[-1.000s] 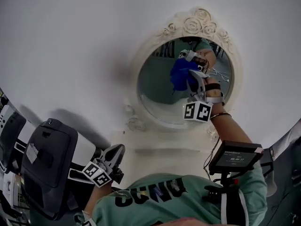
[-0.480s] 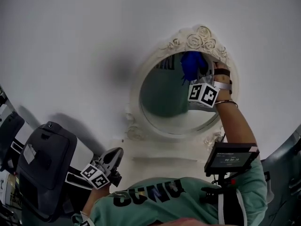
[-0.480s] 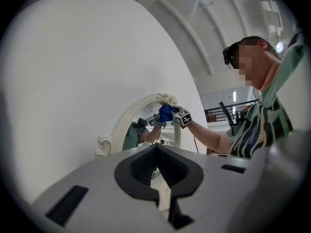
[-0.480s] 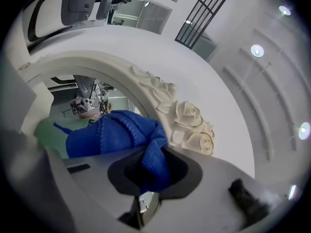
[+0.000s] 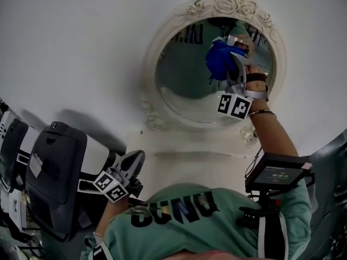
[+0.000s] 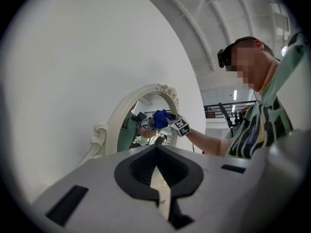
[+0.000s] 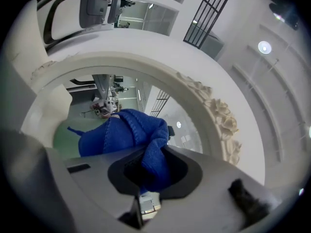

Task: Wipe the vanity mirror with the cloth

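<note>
Blue cloth (image 5: 218, 61) is bunched up in the right gripper (image 5: 232, 53), jaws clamped on it w/ a fold stuffed btwn them. It's up against the mirror (image 5: 184, 83) glass, upper right part, just under the rose carving on the white frame (image 5: 153, 64). Mirror's oval, stands on a white ledge (image 5: 190, 161) against a white wall (image 5: 81, 42). Left gripper (image 5: 132, 169) is low and near, well apart from the mirror, beside a black case (image 5: 51, 167) at the left. Its jaws are pretty much together, only a sliver of gap, nothing in them.
</note>
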A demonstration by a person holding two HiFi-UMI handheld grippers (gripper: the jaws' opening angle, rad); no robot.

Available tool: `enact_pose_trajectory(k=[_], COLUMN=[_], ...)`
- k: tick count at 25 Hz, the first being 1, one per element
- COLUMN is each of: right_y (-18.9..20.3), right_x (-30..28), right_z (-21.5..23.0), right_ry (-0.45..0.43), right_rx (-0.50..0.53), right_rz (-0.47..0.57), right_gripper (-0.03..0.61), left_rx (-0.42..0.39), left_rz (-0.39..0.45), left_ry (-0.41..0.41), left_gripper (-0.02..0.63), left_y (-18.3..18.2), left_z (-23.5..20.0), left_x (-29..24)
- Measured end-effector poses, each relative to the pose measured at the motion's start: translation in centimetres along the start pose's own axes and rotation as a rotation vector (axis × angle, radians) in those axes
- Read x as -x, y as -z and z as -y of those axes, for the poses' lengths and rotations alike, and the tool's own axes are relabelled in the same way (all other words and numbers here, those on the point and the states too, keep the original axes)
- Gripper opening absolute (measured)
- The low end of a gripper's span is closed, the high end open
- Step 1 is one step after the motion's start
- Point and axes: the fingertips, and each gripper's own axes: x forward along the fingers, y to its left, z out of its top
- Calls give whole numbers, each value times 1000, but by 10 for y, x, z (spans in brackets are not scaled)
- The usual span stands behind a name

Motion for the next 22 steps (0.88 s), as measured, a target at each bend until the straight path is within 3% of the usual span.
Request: enact_pose_trajectory(k=[6, 12, 17, 22], right_y=[22, 56, 58, 60], right_x=[76, 144, 143, 144], right_z=[-163, -371, -394, -404], right_ry=[-204, -594, -620, -681], right_rx=[5, 29, -67, -55], right_rz=[-19, -113, -168, -190], right_gripper=[48, 49, 40, 41], left_rx=[33, 76, 100, 82], left_rz=[-91, -199, -236, -207], left_ry=[4, -56, -93, -70], left_gripper=[9, 9, 9, 9], left_y=[29, 56, 71, 67], left_z=[9, 0, -11, -9], left_x=[2, -3, 6, 5])
